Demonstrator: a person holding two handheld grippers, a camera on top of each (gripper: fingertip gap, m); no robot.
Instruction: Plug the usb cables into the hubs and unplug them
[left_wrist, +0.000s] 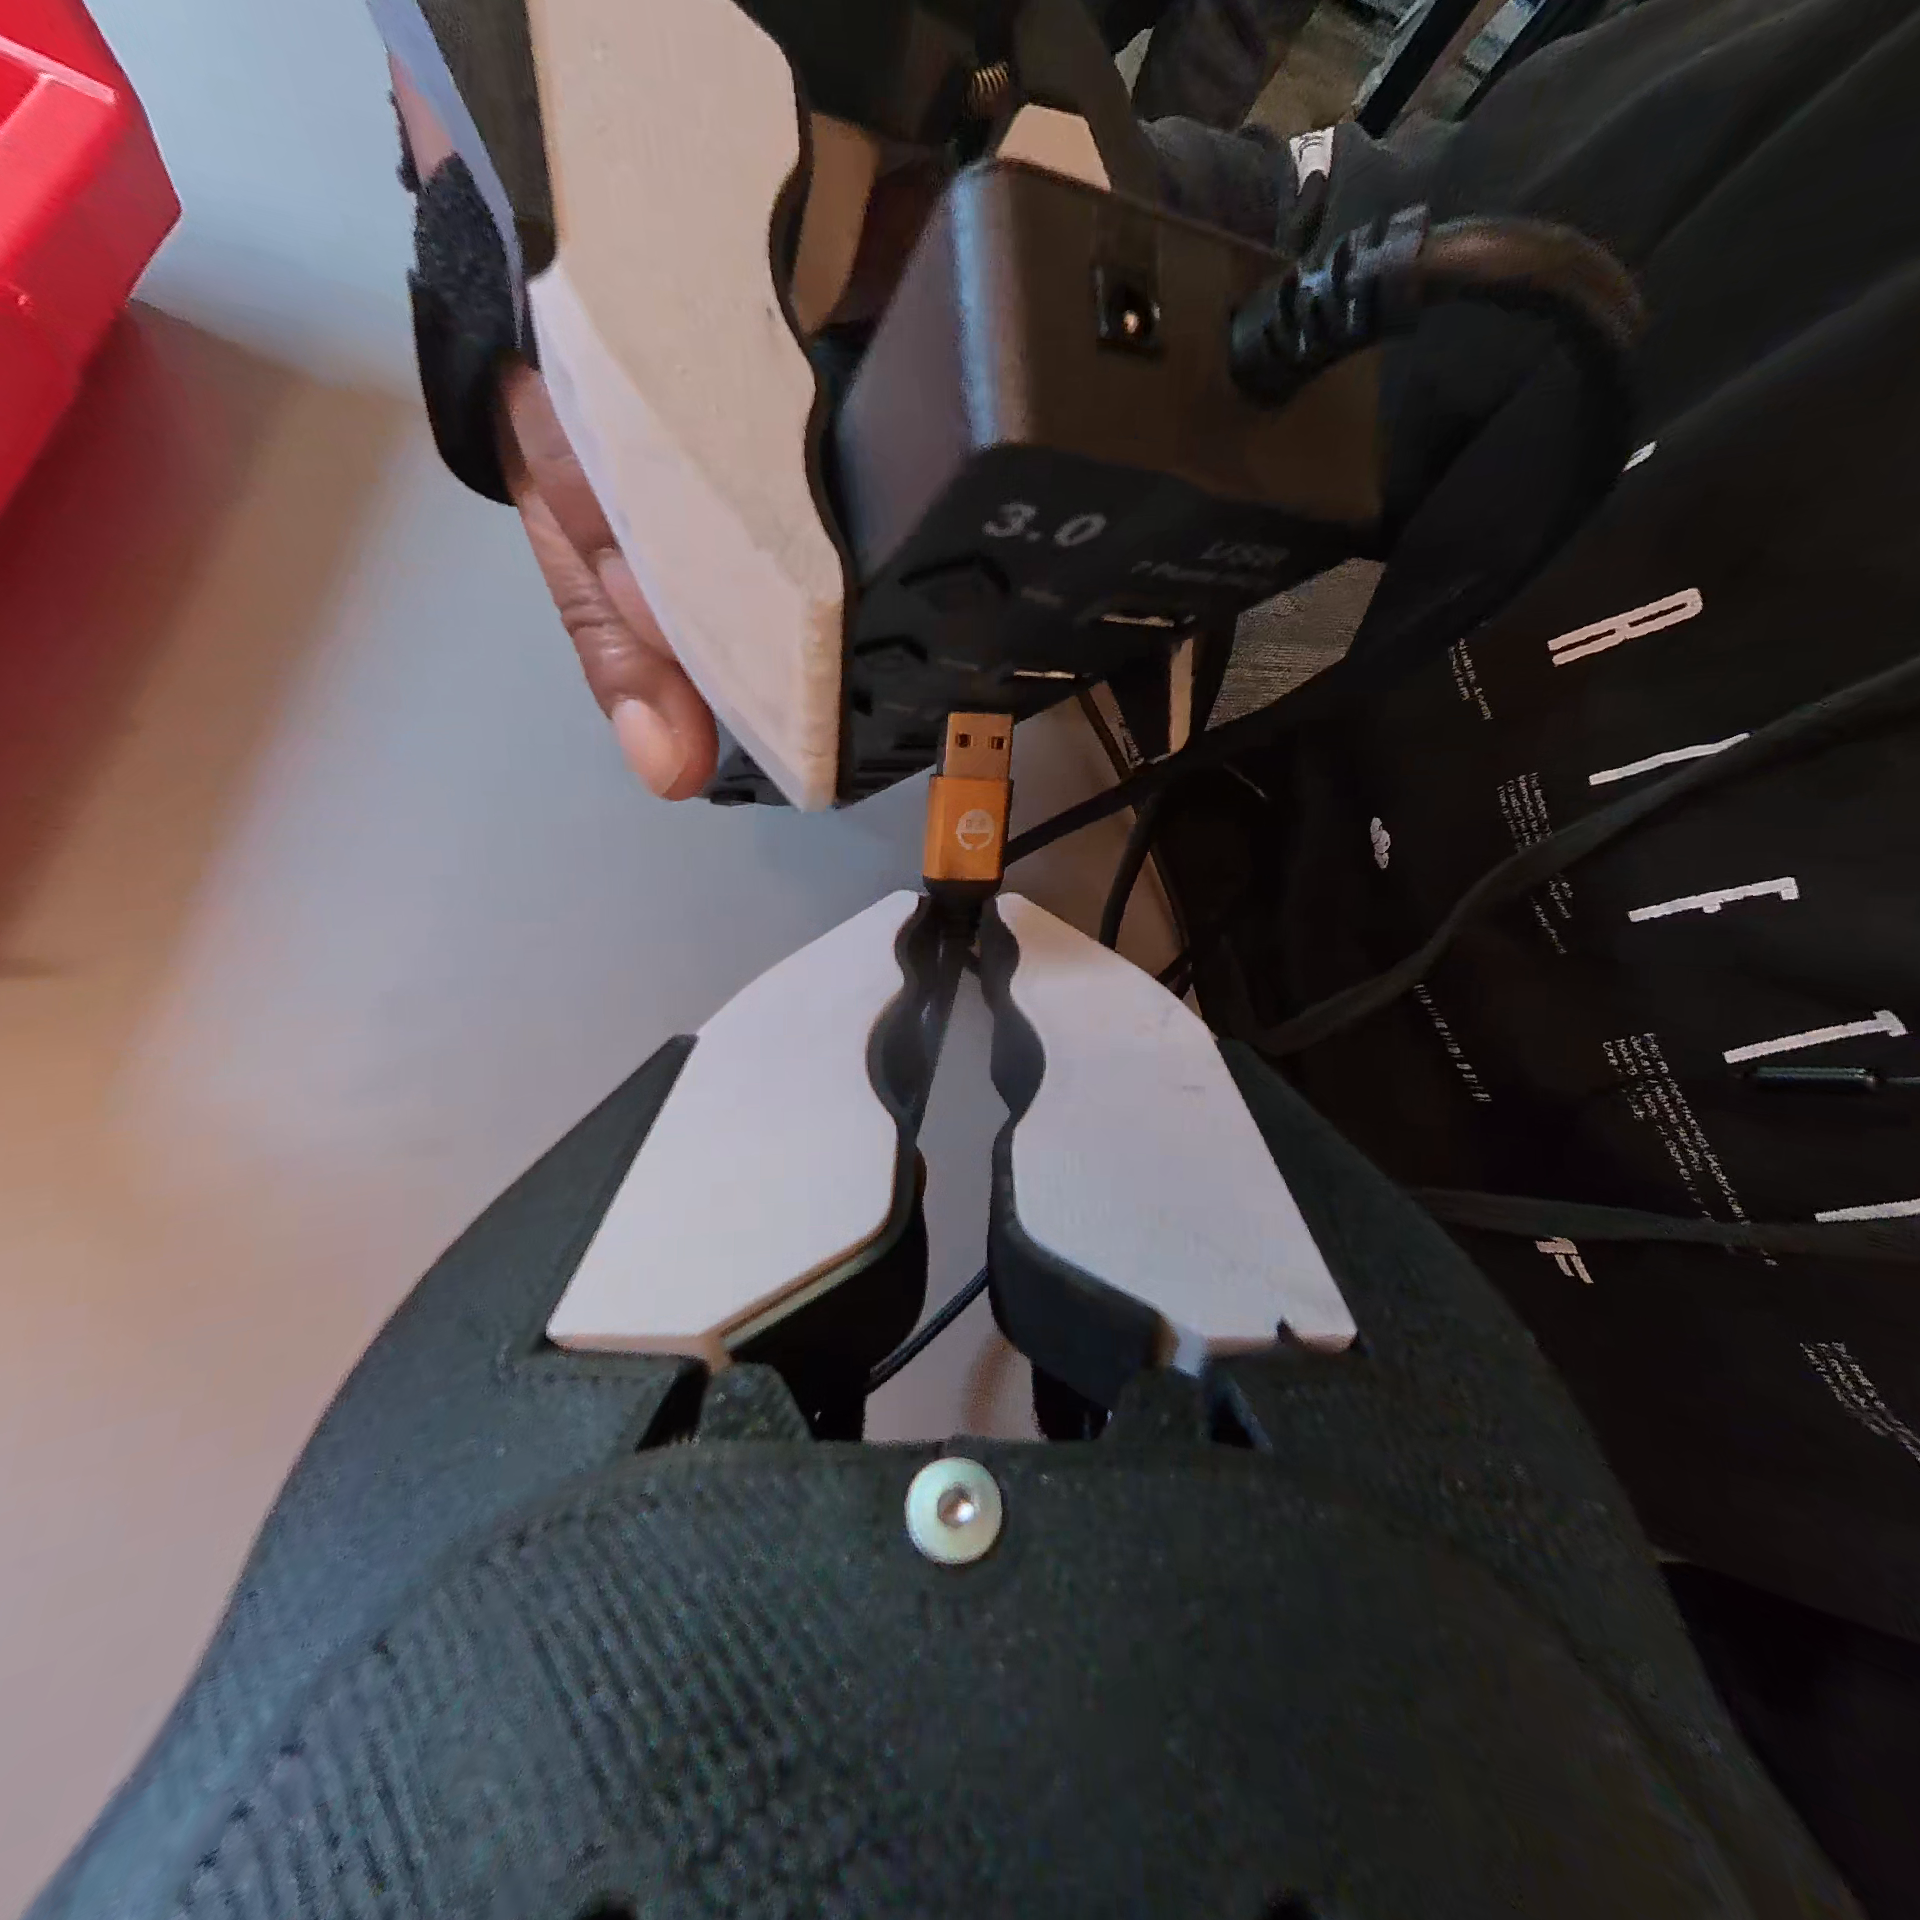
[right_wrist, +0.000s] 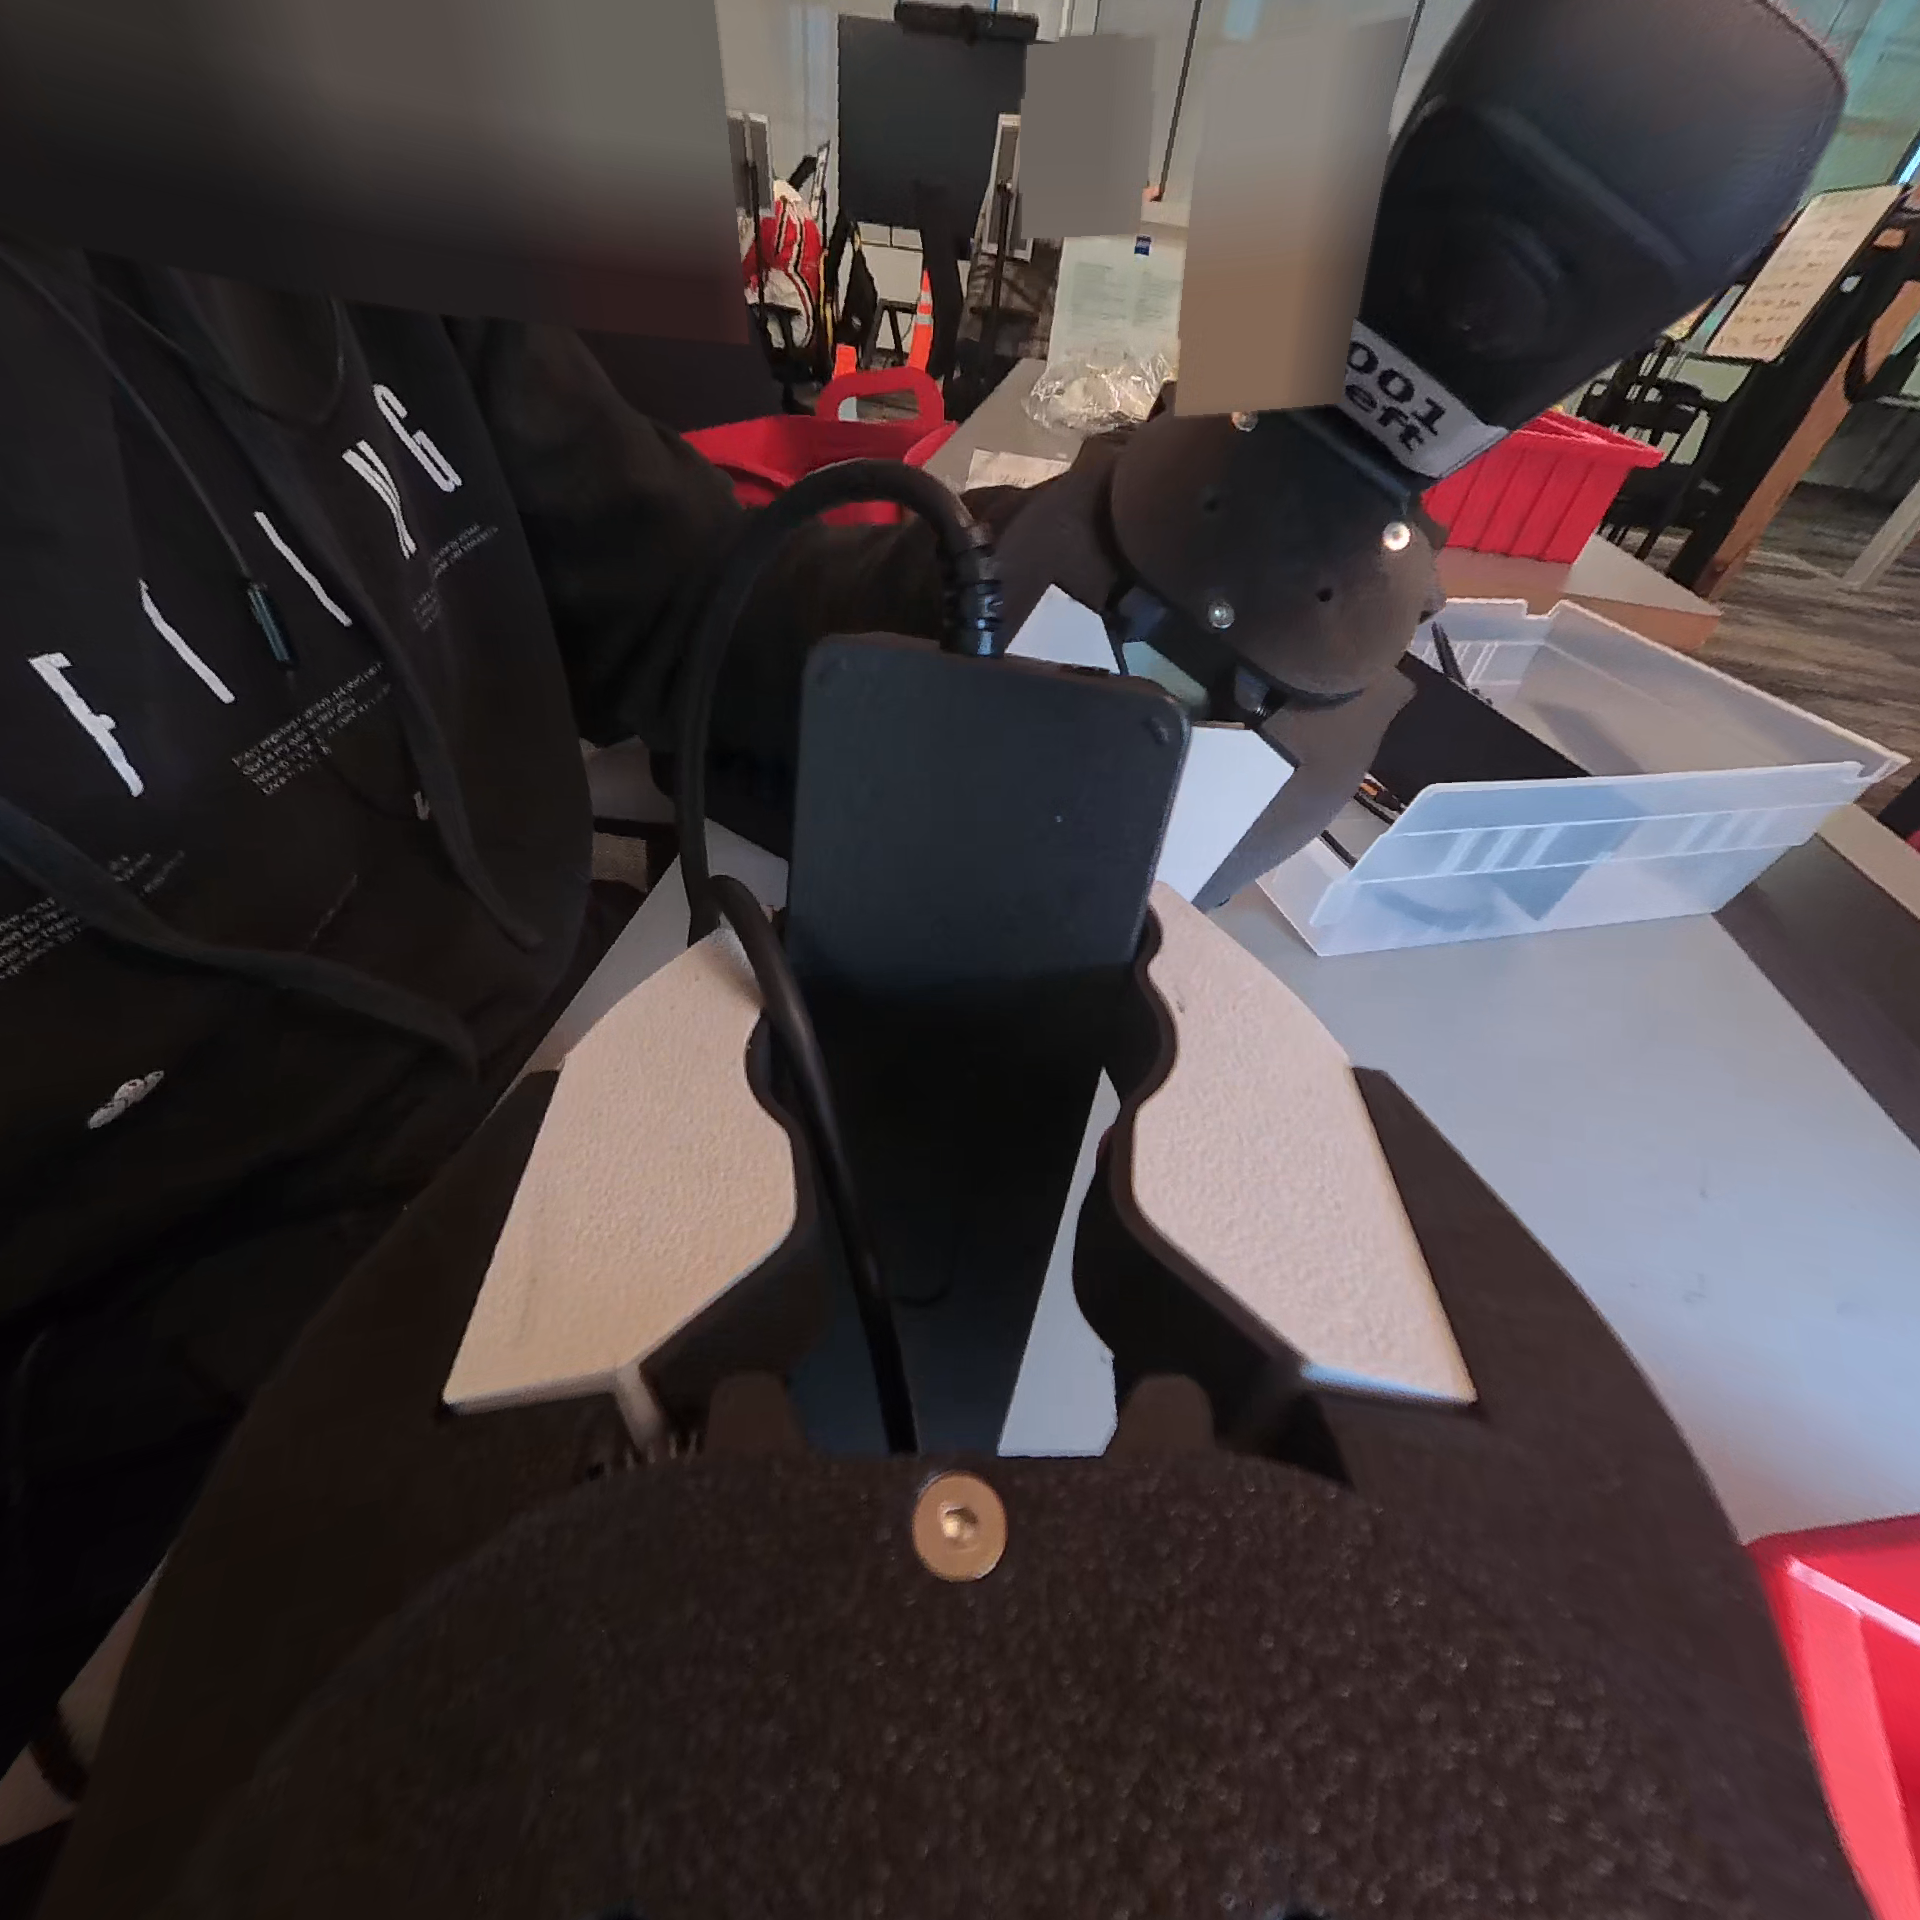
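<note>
Left gripper (left_wrist: 961, 920) clamped on orange USB plug (left_wrist: 968, 795), long axis aimed up-frame at hub (left_wrist: 1049, 499) ports directly above, right gripper (right_wrist: 951, 956) squeezing hub's sides.

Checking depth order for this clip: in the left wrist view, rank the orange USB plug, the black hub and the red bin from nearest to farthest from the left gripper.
1. Orange USB plug: just ahead of the left gripper, its cable pinched at the fingertips.
2. Black hub: straight beyond the plug, held by the right gripper.
3. Red bin: far off at the upper left edge.
</note>
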